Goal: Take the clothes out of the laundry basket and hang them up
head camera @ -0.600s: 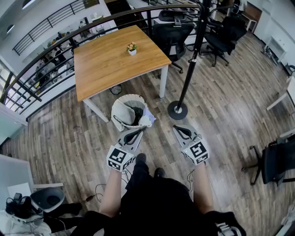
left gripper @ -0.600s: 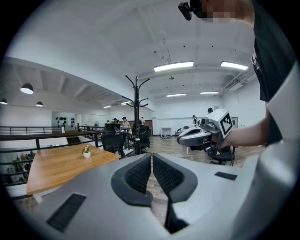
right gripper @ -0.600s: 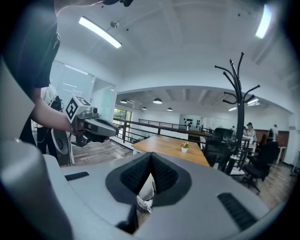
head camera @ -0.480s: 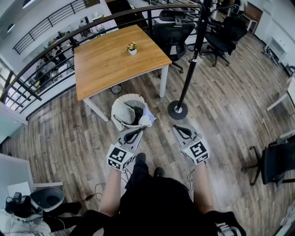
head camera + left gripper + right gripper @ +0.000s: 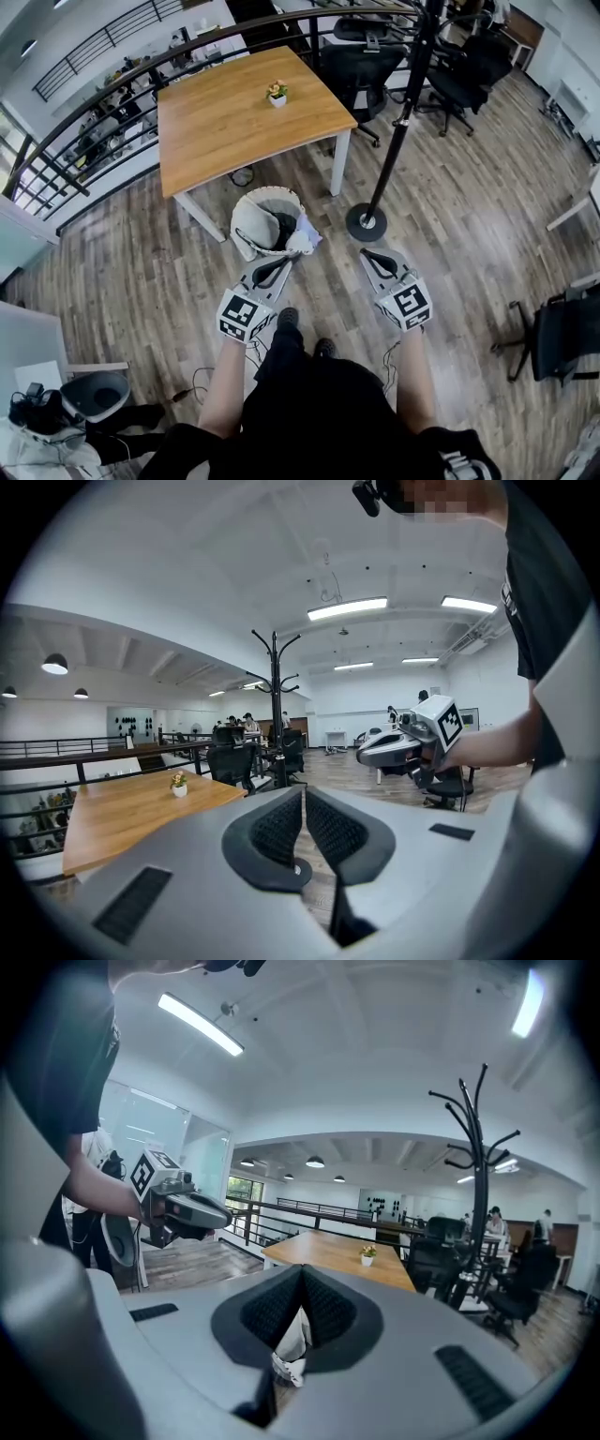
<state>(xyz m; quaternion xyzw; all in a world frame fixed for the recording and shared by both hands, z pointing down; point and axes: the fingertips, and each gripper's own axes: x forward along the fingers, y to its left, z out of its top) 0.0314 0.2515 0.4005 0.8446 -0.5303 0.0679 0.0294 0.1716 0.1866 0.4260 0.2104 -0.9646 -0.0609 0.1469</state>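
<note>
A round wicker laundry basket stands on the wood floor by the table leg. It holds a pale grey garment, a dark one, and a white and lilac piece draped over its near rim. My left gripper is shut and empty, its tip just short of that rim. My right gripper is shut and empty too, near the black coat stand's base. The stand's hooks show in the left gripper view, beside the right gripper. A bit of white cloth shows behind the shut right jaws.
A wooden table with a small flowerpot stands behind the basket. Black office chairs and a curved railing lie beyond. Another chair is at the right, and a grey seat with bags at the lower left.
The head view has drifted slightly. Both grippers stay shut in front of the body, in nearly the same place relative to the basket and stand.
</note>
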